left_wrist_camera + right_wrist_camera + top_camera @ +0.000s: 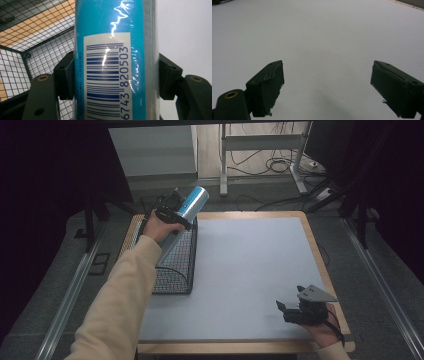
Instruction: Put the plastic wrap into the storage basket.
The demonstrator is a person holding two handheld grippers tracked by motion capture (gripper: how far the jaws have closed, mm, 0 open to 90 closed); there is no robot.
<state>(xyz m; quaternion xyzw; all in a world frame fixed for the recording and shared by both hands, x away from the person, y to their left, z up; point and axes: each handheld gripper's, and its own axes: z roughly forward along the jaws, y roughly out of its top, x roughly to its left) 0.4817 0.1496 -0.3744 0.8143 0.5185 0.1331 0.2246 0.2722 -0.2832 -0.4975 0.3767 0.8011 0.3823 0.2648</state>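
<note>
Left tongs (176, 212) are clamped tight on a blue cylindrical can (189, 205), and in the left gripper view the 2 black jaws press against its opposite sides, squeezing the can (110, 60) between them. The can is held up off the worktop (250, 270), tilted, its top end pointing up and away toward the far edge. It hangs over the far end of a black wire basket (175, 265), not touching the mesh as far as the high view lets me tell. The person's left hand (159, 227) grips the tool, cream sleeve (117, 305) running in from the bottom.

Over on the right, the right tongs (292, 310) sit low at the near right corner of the worktop with jaws spread wide apart and nothing between them. The right gripper view confirms it: 2 dark jaws well apart, just bare pale surface beyond. A grey three-cornered plate (316, 293) rides on top, and the right hand (325, 327) holds it from below.

The basket sits on the left side of the worktop; in the left gripper view the mesh of the basket (37, 40) shows behind the can, wood visible through it. I can make out nothing lying inside it.

The can itself: glossy bright blue wrap with glare streaks, a silver strip down one side, and a white barcode label (107, 77) with dark blue bars and digits running along its edge.
</note>
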